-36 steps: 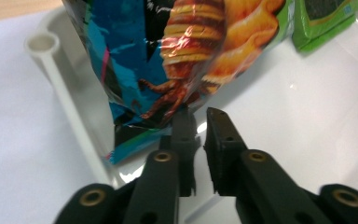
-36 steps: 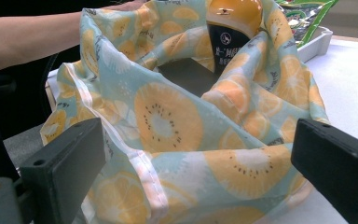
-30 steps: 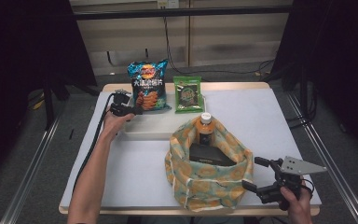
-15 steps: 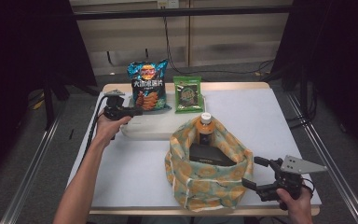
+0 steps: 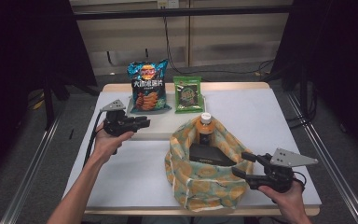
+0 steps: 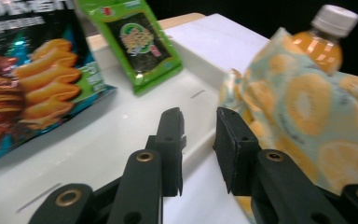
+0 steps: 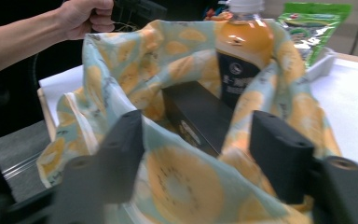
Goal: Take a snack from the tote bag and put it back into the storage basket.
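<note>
A cloth bag (image 5: 204, 184) printed with orange slices stands at the table's front centre. It holds an orange drink bottle (image 5: 205, 127) and a black box (image 5: 209, 154). My right gripper (image 5: 239, 163) reaches the bag from the right. In the right gripper view its jaws (image 7: 198, 126) straddle the near rim of the bag (image 7: 182, 177); they have just been closing, still apart. My left gripper (image 5: 144, 122) hovers over the white tray (image 5: 168, 128), with nothing in the narrow gap of its jaws (image 6: 199, 116). A chips bag (image 5: 147, 86) and a green snack pack (image 5: 188, 93) lean at the tray's back.
The white table top (image 5: 256, 112) is bordered by a wooden edge. Dark curtains hang on both sides, and metal rails run along the floor. The left gripper's cable trails off the table's left edge.
The left hand has drawn back from the chips bag toward the near side and risen a little. The right gripper's jaws have narrowed around the bag's rim.
</note>
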Available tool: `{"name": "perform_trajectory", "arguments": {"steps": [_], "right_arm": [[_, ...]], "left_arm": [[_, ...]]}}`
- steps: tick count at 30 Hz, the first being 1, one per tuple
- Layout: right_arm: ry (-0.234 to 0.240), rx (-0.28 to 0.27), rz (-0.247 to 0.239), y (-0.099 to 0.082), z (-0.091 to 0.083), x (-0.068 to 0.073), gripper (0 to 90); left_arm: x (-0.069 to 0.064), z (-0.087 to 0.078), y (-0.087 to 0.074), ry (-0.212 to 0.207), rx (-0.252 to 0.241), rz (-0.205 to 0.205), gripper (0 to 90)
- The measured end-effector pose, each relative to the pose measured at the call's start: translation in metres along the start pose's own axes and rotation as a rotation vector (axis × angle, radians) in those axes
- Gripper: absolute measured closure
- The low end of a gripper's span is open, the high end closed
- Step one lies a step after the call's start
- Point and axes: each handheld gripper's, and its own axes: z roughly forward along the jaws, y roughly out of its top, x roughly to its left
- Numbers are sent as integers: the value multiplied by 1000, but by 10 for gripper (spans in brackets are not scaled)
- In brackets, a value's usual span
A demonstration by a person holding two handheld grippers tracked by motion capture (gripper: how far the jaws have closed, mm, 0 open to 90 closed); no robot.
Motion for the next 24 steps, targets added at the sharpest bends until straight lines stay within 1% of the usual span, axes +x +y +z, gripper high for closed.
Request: {"name": "perform_trajectory", "arguments": {"steps": [1, 3, 4, 6, 8, 11, 12, 14, 17, 18, 20, 21, 23, 24], "right_arm": [[14, 7, -7, 2, 2, 0, 468], [22, 14, -12, 7, 5, -2, 478], [22, 18, -17, 10, 7, -4, 500], [22, 21, -20, 14, 9, -7, 511], [7, 19, -15, 17, 12, -12, 511], [-22, 28, -15, 17, 18, -21, 512], [-26, 32, -7, 16, 20, -23, 512], [-36, 35, 2, 15, 24, -28, 511], [-48, 33, 11, 14, 27, -33, 511], [-48, 36, 12, 13, 29, -35, 510], [-59, 41, 20, 10, 32, -37, 493], [-59, 48, 19, 8, 33, -38, 493], [-65, 67, 18, 6, 36, -38, 493], [-69, 70, 18, 5, 37, -39, 493]], "left_arm": [[-4, 1, 0, -11, -5, 1, 718], [-12, 3, -1, -26, -8, 9, 711], [-15, 4, -1, -29, -6, 15, 709], [-23, 6, -3, -51, -13, 24, 709], [-30, 8, -2, -63, -9, 45, 714], [-40, 11, 0, -88, -28, 54, 721], [-44, 13, 1, -104, -35, 57, 719], [-51, 15, 3, -113, -35, 71, 704], [-58, 20, 8, -126, -39, 68, 652], [-58, 22, 9, -127, -35, 76, 632], [-61, 27, 12, -127, -35, 71, 583], [-63, 30, 13, -133, -37, 74, 556], [-65, 35, 15, -154, -42, 67, 521], [-67, 37, 16, -157, -42, 69, 498]]}}
